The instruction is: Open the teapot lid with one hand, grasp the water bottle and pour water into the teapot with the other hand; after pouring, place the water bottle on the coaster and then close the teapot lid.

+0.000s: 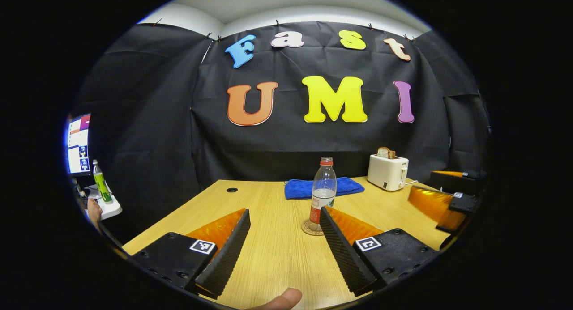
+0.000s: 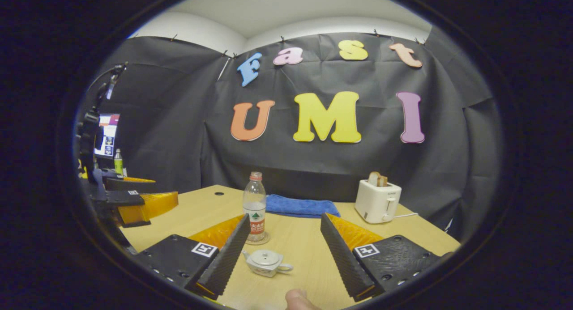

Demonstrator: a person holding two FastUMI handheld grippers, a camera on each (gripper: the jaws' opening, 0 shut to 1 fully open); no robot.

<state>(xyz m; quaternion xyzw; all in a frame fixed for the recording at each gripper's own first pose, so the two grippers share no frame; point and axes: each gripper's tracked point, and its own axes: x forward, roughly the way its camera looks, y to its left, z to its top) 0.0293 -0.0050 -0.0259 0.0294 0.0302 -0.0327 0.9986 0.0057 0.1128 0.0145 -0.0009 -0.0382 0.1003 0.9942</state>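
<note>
A clear water bottle (image 1: 323,191) with a red cap and label stands upright on a round coaster (image 1: 312,229) in the left gripper view. My left gripper (image 1: 284,245) is open, its fingers spread just short of the bottle. In the right gripper view the bottle (image 2: 254,206) stands on the coaster (image 2: 258,241), and a small pale teapot (image 2: 266,262) with its lid on sits nearer, between my fingers. My right gripper (image 2: 284,252) is open above the table with nothing held. Each view shows the other gripper at its edge: right gripper (image 1: 441,202), left gripper (image 2: 134,202).
A folded blue towel (image 1: 323,187) lies at the back of the wooden table (image 1: 268,256), and a white toaster (image 1: 387,171) with bread stands at the back right. A monitor (image 1: 79,143) and a green bottle (image 1: 101,181) are off the table's left side. A fingertip (image 1: 282,299) shows at the bottom.
</note>
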